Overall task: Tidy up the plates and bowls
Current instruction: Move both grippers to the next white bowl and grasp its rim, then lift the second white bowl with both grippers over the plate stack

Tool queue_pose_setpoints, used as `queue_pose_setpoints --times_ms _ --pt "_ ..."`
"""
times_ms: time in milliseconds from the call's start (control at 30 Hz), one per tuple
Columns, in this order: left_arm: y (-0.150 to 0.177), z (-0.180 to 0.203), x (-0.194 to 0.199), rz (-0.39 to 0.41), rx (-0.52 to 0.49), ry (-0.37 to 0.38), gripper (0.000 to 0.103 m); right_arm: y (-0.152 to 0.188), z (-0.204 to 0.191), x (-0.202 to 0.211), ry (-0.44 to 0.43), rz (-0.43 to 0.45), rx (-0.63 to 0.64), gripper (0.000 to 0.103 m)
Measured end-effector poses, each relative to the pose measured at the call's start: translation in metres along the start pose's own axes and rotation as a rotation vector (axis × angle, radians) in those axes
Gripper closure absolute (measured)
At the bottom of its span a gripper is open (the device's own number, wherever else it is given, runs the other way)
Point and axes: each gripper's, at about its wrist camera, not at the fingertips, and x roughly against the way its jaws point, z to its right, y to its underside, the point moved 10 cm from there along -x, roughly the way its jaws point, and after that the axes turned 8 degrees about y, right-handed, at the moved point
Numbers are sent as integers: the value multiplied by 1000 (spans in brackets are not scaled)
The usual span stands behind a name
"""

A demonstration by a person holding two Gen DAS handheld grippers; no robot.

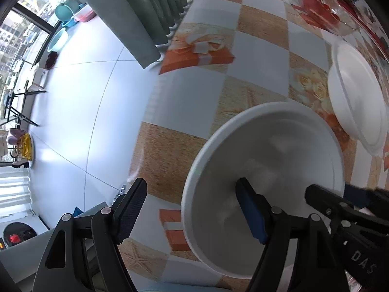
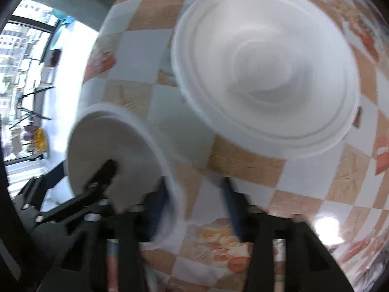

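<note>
Two pieces of crockery show in the left wrist view: a deep white ceramic bowl (image 1: 265, 170) standing upright close below the camera, and a round white ceramic plate (image 1: 357, 92) lying flat further along the tabletop (image 1: 255, 58), which wears an orange, tan and white chequered cloth. The left gripper (image 1: 192, 182) points down with its fingers released and spread across the bowl's near rim, one finger inside and one outside on the cloth, neither pad pressing. That straddle looks meant to pinch the wall for a lift. The right gripper (image 1: 330, 191) reaches in at the opposite rim, likewise one finger each side, probably so the bowl is taken evenly from both edges.

From the right wrist view, heavily blurred, the bowl (image 2: 109, 141) sits low on the left and the plate (image 2: 267, 73) fills the upper right, near each other but not touching. The right gripper (image 2: 193, 182) has the bowl's wall between its fingers; whether they are clenched on it I cannot tell through the blur. One left finger (image 2: 107, 170) hangs inside the bowl. The bowl seems destined for the plate.
</note>
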Motion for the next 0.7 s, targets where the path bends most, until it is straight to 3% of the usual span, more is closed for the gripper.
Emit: queue_pose_setpoints --times_ms 67,233,467,700 --pt "3 11 0 -9 -13 25 39 5 0 -1 -10 -10 9 78" --pt "13 41 1 -34 -66 60 57 23 22 -3 15 -54 32 81" --pt "41 113 2 -50 -154 121 66 48 88 -3 54 -90 -15 81" --pt "63 182 3 -55 -264 139 67 70 146 -3 52 -107 -131 81"
